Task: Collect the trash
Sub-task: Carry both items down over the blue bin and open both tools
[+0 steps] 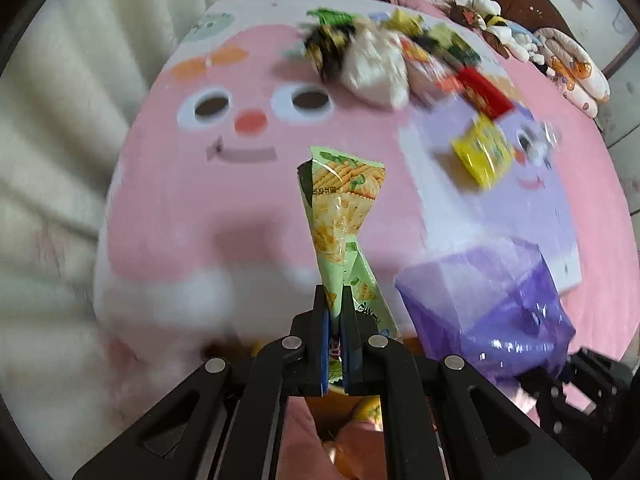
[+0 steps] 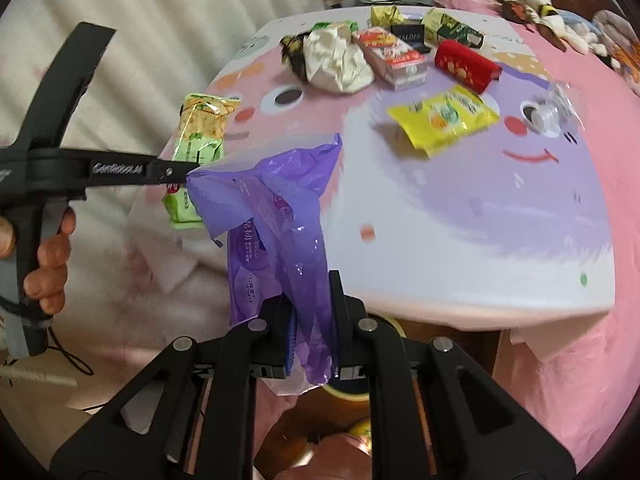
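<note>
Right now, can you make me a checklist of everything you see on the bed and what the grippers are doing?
Surface: bed cover with pink and purple cartoon faces.
Job's things: green cracker wrapper in the left gripper; purple trash bag in the right gripper.
Clutter: yellow packet, red packet, crumpled white paper, orange-and-white carton, more wrappers behind, blurred.
Grippers: both shut on their loads; wrapper beside the bag's mouth, not inside.
Cables: thin black cord under the left handle.
Surroundings: plush toys, white curtain.
</note>
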`<move>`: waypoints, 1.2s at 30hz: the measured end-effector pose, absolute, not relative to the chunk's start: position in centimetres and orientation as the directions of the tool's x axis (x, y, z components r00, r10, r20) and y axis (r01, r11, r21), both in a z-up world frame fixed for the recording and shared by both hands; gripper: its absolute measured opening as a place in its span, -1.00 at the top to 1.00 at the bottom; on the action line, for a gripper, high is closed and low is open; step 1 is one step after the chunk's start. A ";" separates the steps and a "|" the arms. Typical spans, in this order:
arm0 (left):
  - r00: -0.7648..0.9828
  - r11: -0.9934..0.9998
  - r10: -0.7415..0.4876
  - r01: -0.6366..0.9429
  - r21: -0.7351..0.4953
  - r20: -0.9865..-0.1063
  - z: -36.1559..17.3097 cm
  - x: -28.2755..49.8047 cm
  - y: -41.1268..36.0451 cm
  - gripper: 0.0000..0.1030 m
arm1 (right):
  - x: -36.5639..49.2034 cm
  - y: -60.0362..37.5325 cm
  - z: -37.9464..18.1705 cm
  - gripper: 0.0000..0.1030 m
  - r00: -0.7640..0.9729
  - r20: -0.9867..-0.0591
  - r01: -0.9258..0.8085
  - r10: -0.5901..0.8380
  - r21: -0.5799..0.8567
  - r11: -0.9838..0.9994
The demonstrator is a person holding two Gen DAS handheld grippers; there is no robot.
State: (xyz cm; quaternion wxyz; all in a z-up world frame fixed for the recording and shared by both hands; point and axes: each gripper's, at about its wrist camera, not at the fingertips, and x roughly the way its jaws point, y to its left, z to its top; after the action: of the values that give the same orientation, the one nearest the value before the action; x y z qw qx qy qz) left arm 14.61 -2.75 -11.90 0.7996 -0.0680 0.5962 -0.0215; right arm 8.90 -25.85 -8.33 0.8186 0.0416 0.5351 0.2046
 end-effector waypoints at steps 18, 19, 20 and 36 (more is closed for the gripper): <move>0.126 0.988 -0.033 0.156 -0.013 -0.991 -30.5 -0.3 -14.3 0.92 | -1.6 -32.8 -27.4 0.79 0.089 -0.954 -0.085 0.287 0.280 0.956; 0.115 0.986 -0.027 0.167 -0.008 -0.993 -32.4 -0.5 -14.7 0.92 | -1.7 -32.7 -29.5 0.79 0.073 -0.961 -0.065 0.266 0.261 0.963; 0.106 0.984 -0.025 0.177 -0.006 -0.994 -33.9 -0.6 -15.1 0.92 | -1.7 -32.6 -31.0 0.79 0.061 -0.966 -0.047 0.251 0.248 0.968; -0.012 0.950 0.019 0.312 0.014 -1.000 -54.8 -0.4 -16.9 0.51 | -2.0 -29.1 -50.4 0.44 -0.055 -0.981 0.075 0.184 0.180 0.981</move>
State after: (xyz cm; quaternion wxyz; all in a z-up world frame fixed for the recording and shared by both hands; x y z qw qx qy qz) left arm -0.39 -16.92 -54.77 0.6928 0.1177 0.7036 -0.1058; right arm -2.00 -29.14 -50.45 0.6816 0.0893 0.7252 0.0403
